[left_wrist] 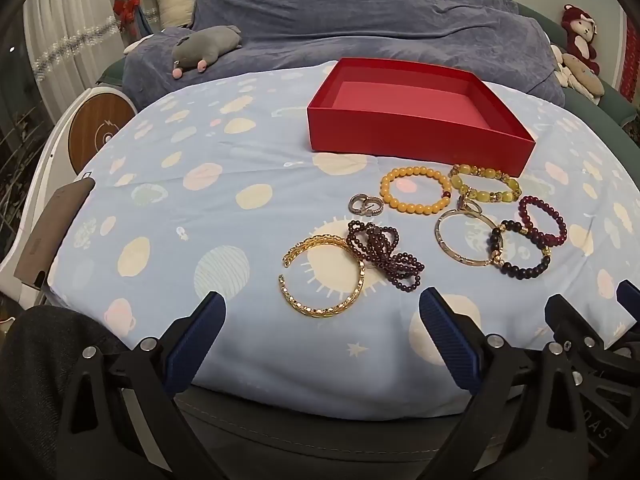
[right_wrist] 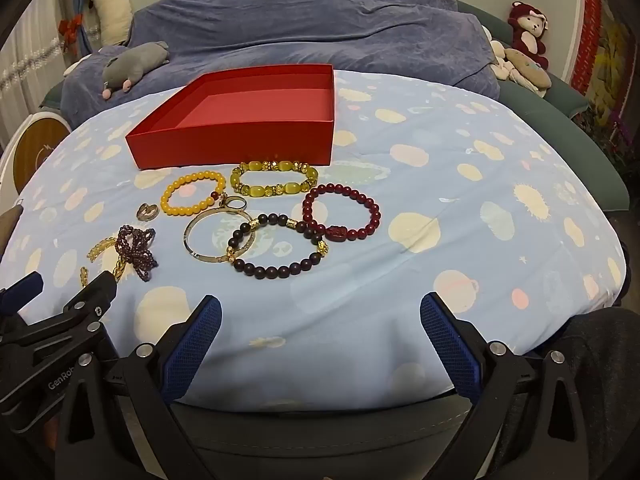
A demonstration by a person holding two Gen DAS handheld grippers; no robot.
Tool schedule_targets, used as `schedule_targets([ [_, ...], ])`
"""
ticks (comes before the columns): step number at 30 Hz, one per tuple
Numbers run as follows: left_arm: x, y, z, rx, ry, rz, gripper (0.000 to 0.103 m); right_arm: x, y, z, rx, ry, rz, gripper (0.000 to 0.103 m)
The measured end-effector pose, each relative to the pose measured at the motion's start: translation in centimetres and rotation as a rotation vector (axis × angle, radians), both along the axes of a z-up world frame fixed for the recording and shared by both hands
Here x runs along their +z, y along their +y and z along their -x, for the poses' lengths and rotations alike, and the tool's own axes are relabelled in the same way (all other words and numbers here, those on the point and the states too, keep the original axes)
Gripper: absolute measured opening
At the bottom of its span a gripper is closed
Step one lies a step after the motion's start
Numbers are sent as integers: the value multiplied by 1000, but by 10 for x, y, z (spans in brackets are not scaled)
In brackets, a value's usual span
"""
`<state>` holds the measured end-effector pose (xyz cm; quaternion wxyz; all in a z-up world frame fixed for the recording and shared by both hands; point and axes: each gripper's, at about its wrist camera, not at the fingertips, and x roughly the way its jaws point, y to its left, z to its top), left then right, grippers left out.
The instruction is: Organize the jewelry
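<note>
An empty red box (left_wrist: 416,136) (right_wrist: 224,148) sits on a blue planet-print cloth. In front of it lie a gold cuff bangle (left_wrist: 362,276), a purple bead bunch (left_wrist: 384,254) (right_wrist: 138,250), silver rings (left_wrist: 365,205) (right_wrist: 147,212), a yellow bead bracelet (left_wrist: 416,211) (right_wrist: 188,210), a green-gold bracelet (left_wrist: 486,193) (right_wrist: 276,189), a thin metal bangle (left_wrist: 442,240) (right_wrist: 192,246), a dark bead bracelet (left_wrist: 524,272) (right_wrist: 276,272) and a red bead bracelet (left_wrist: 560,220) (right_wrist: 340,232). My left gripper (left_wrist: 322,306) and right gripper (right_wrist: 320,308) are both open and empty, near the front edge.
The cloth-covered table (right_wrist: 460,200) ends at a rounded front edge. Behind it is a sofa under a blue blanket (left_wrist: 360,12) with a grey plush toy (left_wrist: 204,46). A phone (left_wrist: 52,236) lies at the left edge. A round white stool (left_wrist: 96,128) stands left.
</note>
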<state>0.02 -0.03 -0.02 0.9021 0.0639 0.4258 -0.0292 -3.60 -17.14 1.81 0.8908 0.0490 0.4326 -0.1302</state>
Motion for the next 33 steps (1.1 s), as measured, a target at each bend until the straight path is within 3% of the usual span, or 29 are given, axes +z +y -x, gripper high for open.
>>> schedule_targets([
  [33, 2, -2, 3, -5, -20, 11, 89, -2, 1, 0, 8, 8, -6, 96],
])
